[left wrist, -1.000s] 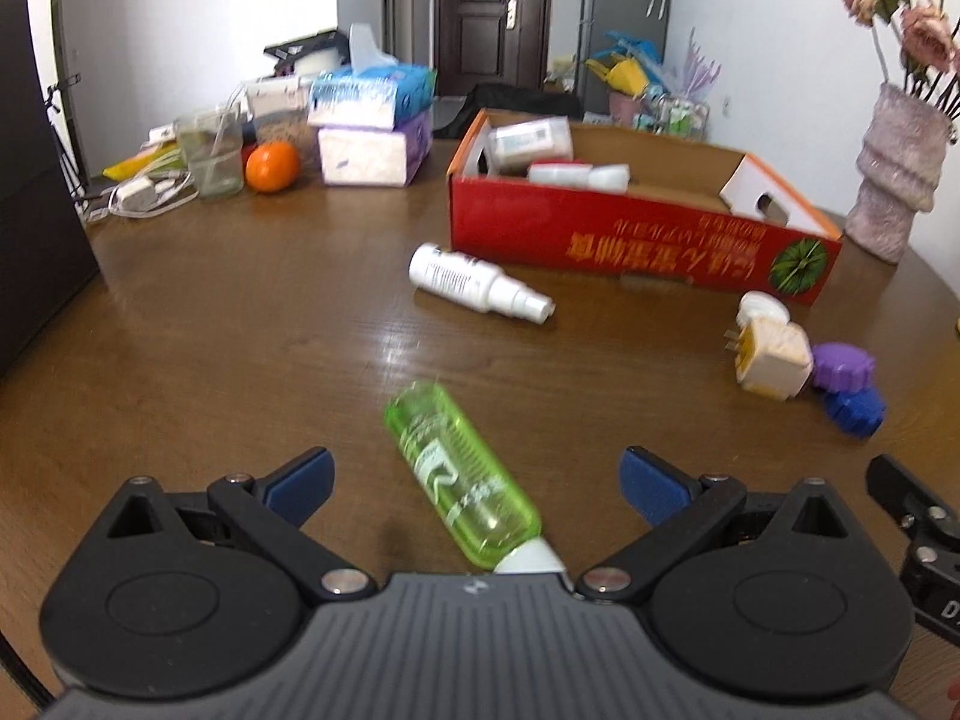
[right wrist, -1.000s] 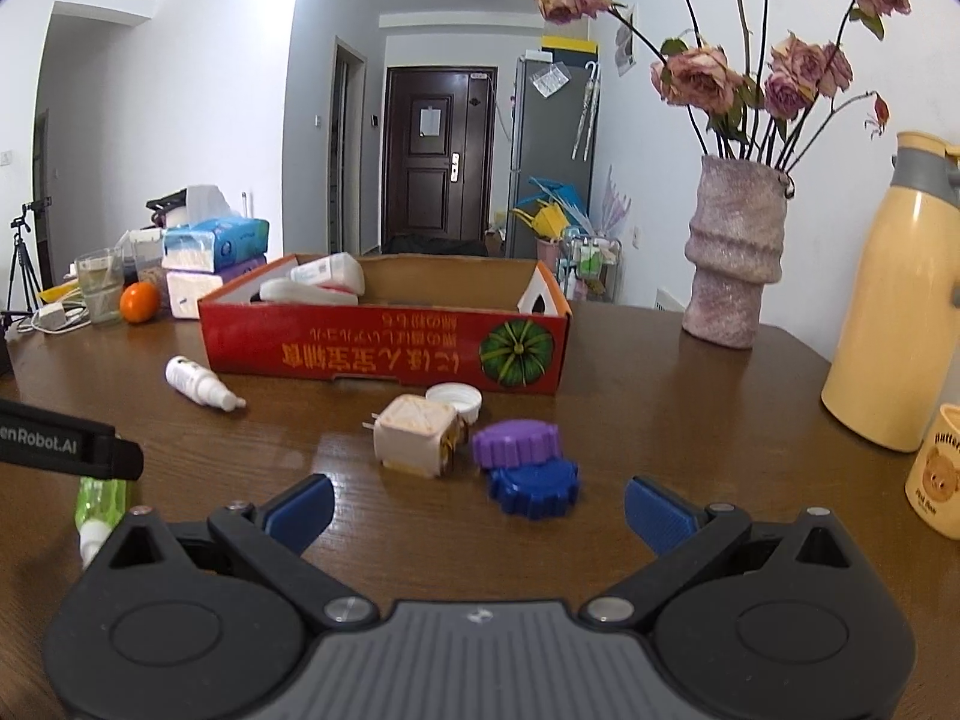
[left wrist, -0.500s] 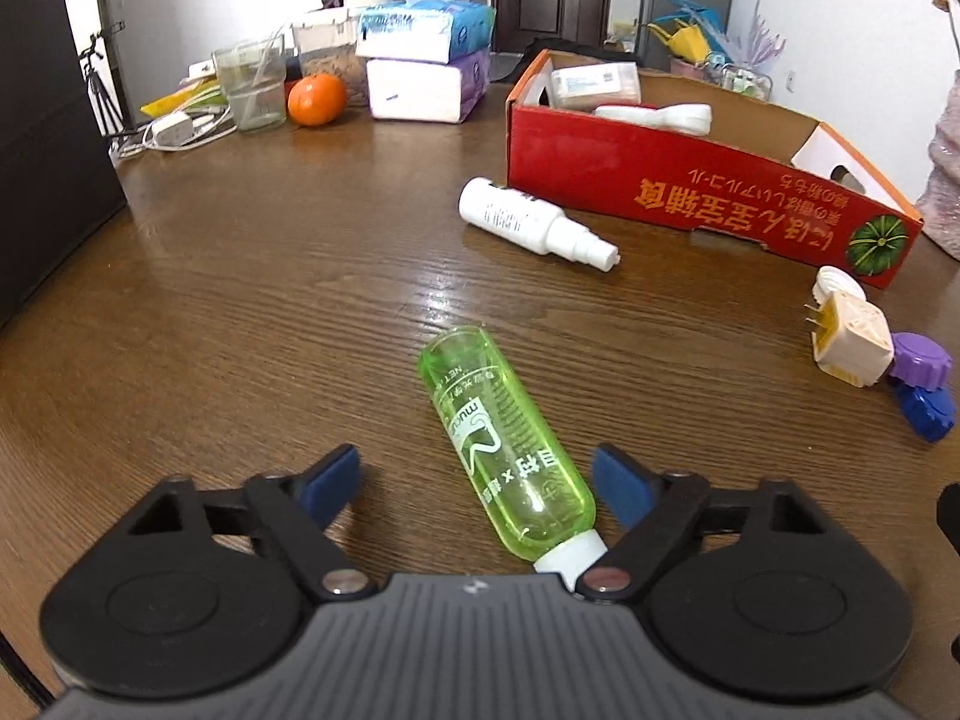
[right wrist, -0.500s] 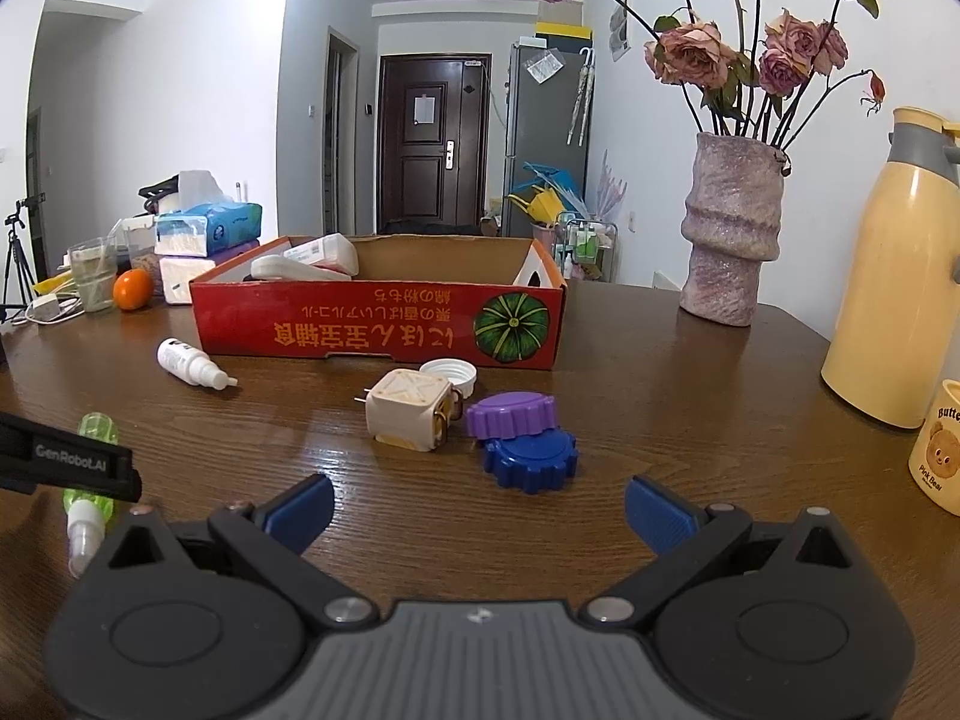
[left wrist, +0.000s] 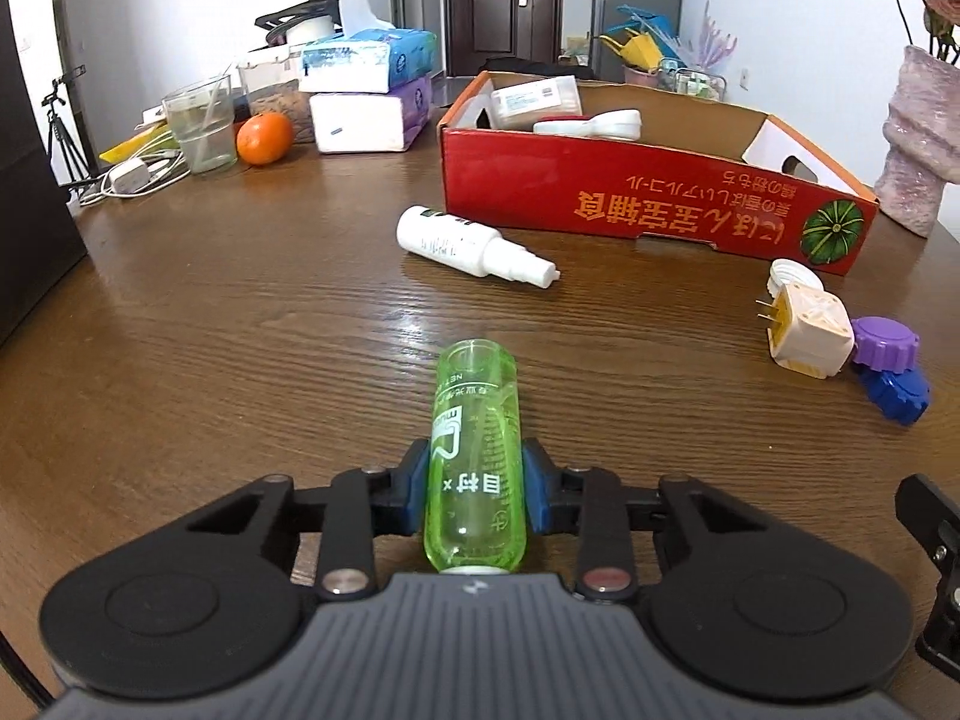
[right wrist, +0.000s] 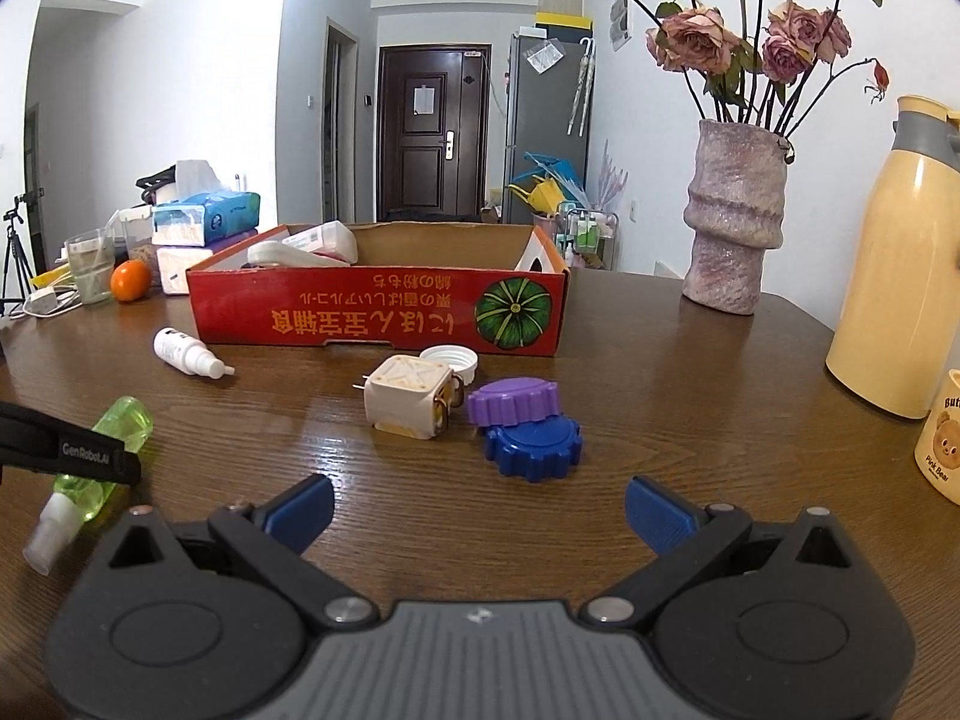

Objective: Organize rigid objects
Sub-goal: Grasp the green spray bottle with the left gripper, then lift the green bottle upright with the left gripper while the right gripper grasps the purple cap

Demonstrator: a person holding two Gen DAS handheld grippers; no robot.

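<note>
The green bottle (left wrist: 474,462) lies on the wooden bench (left wrist: 240,348) at lower centre of the left wrist view, clenched between the blue pads of the left claw (left wrist: 475,495). Behind it lie a white bottle (left wrist: 468,246) and the red box (left wrist: 648,198). The right claw (right wrist: 477,516) gapes empty.

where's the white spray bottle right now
The white spray bottle lies on its side on the wooden table, just in front of the red cardboard box, near that box's left end in both wrist views.

Low wrist views, shared box (left wrist: 654,192) (red)
</note>
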